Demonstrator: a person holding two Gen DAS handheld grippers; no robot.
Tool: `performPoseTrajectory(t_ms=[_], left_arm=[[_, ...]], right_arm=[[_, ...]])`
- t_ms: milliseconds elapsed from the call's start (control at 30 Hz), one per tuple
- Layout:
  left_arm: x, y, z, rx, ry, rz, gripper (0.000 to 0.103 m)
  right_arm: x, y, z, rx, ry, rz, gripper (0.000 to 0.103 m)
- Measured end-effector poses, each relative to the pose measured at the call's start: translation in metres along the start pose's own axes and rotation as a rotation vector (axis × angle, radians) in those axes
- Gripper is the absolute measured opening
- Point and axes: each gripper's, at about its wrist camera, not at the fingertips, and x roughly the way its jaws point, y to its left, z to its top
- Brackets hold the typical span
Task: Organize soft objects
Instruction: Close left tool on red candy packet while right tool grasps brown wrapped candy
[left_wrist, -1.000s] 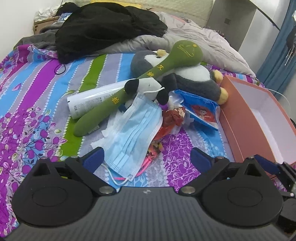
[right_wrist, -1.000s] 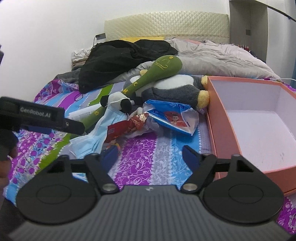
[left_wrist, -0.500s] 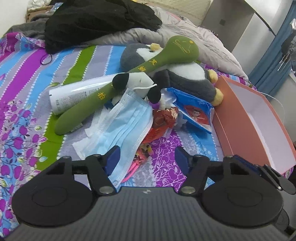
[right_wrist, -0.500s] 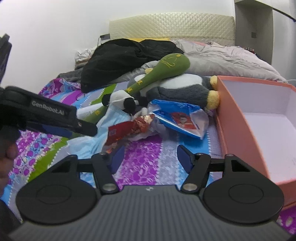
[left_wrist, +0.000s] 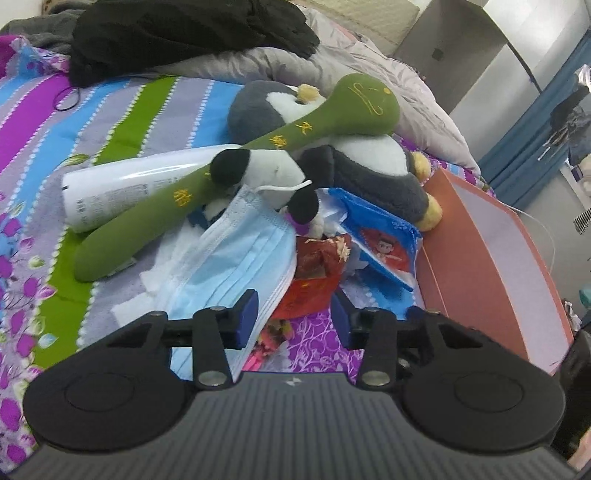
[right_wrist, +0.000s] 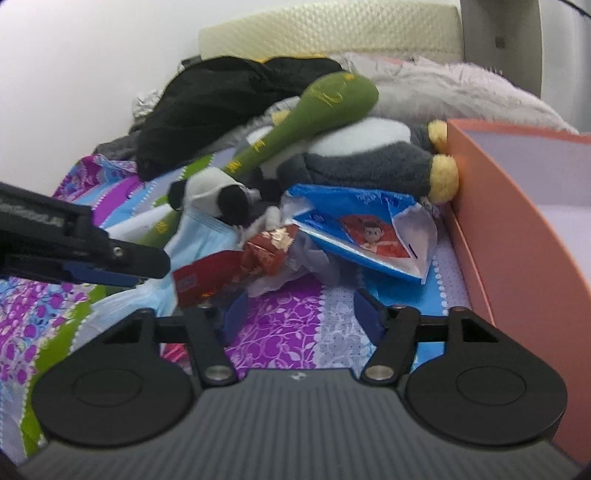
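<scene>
Mask (left_wrist: 236, 266) edge btwn left fingers (left_wrist: 248, 314), closing, no grip; right fingers (right_wrist: 236, 314) closing, nothing btwn.

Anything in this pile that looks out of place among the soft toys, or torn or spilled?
Yes. A hard white plastic tube lies under the green plush club. A torn-open blue snack packet and a crumpled red wrapper are litter, not soft items. The orange cardboard box holds nothing visible.

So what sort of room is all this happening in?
Most likely a bedroom. The pile lies on a bed with a striped floral sheet, a padded headboard stands against the wall, and a rumpled grey duvet and black clothing are heaped behind the plush toys.
</scene>
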Motion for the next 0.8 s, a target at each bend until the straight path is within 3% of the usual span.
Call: performPoseTrajectory(t_ms=[133,200,400,533,800], left_arm=[[0.013,-0.002,0.003,0.023,0.017,-0.007,0.049],[0.016,-0.002,0.002,0.033,0.027,-0.022,0.049],[0.007,-0.006,-0.007,0.115,0.023,-0.036,0.044],[0.006,-0.007,-0.013,0.152,0.041,-0.061,0.044],[0.030,-0.014,-0.013,0.237,0.053,0.002,0.044]], right_arm=[[0.013,-0.001,0.005,-0.019,0.007,0.026,0.054],[0.021,-0.004,0.010,-0.008,0.018,0.026,0.046],[0.039,-0.024,0.019,0.168,0.047,0.143,0.031],[0.049,-0.038,0.018,0.332,0.073,0.254,0.031],[0.074,-0.046,0.015,0.500,0.111,0.348,0.031]])
